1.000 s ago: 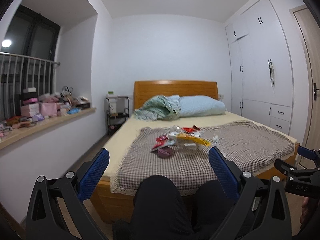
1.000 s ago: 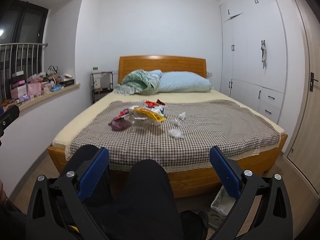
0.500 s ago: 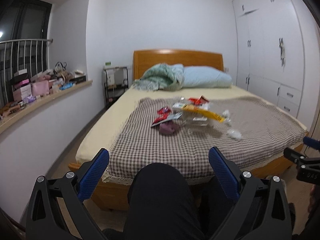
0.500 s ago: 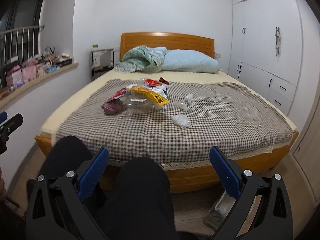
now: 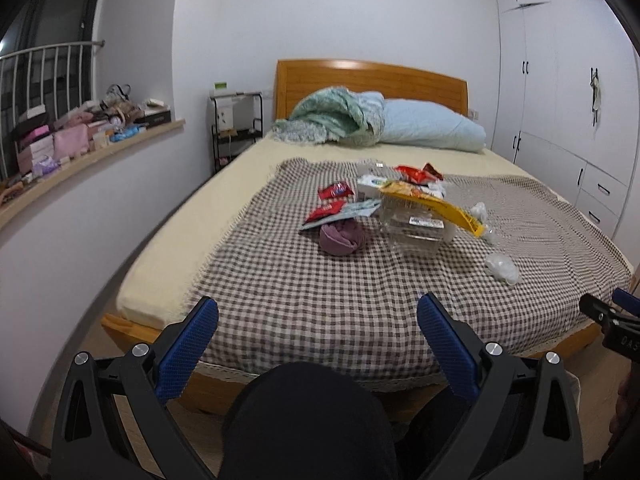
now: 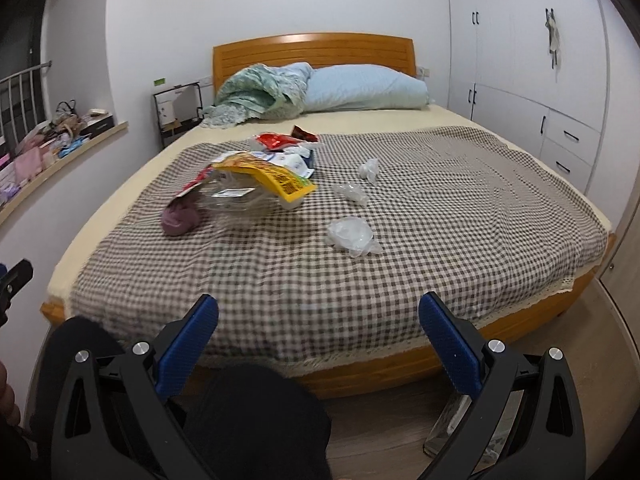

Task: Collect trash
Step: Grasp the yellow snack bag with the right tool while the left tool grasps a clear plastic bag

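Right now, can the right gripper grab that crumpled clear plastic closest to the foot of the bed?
Probably not yet: the open right hand-held gripper is short of the crumpled clear plastic, though only bare checkered blanket lies between.

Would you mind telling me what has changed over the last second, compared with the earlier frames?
Both grippers, left and right, have advanced toward the bed and tilted downward, so the trash pile looks larger and nearer. Nothing was grasped or released: both stay open and empty. The wrappers, the clear container, the purple cloth and the crumpled plastic lie where they were.
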Tool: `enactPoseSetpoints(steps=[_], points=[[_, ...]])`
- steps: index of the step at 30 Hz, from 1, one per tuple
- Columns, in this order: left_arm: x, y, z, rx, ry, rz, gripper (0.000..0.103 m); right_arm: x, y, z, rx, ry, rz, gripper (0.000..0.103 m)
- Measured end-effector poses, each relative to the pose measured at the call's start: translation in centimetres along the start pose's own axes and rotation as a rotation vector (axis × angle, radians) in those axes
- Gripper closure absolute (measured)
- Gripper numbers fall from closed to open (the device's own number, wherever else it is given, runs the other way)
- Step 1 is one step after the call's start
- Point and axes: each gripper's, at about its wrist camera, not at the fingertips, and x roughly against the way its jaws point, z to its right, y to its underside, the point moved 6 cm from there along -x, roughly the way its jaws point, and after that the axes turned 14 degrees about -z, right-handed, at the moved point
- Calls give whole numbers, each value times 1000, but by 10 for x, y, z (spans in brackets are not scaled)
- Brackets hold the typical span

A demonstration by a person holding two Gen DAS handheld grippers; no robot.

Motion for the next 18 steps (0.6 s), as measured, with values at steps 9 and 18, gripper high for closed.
enactPoseSetpoints(steps=[9, 18], points=[[-70, -37, 25, -46, 27, -91, 7, -66, -46, 28, -60, 11, -30, 6], [-134, -68, 36, -17, 59, -159, 7, -126, -96, -10, 261, 137, -64, 39]])
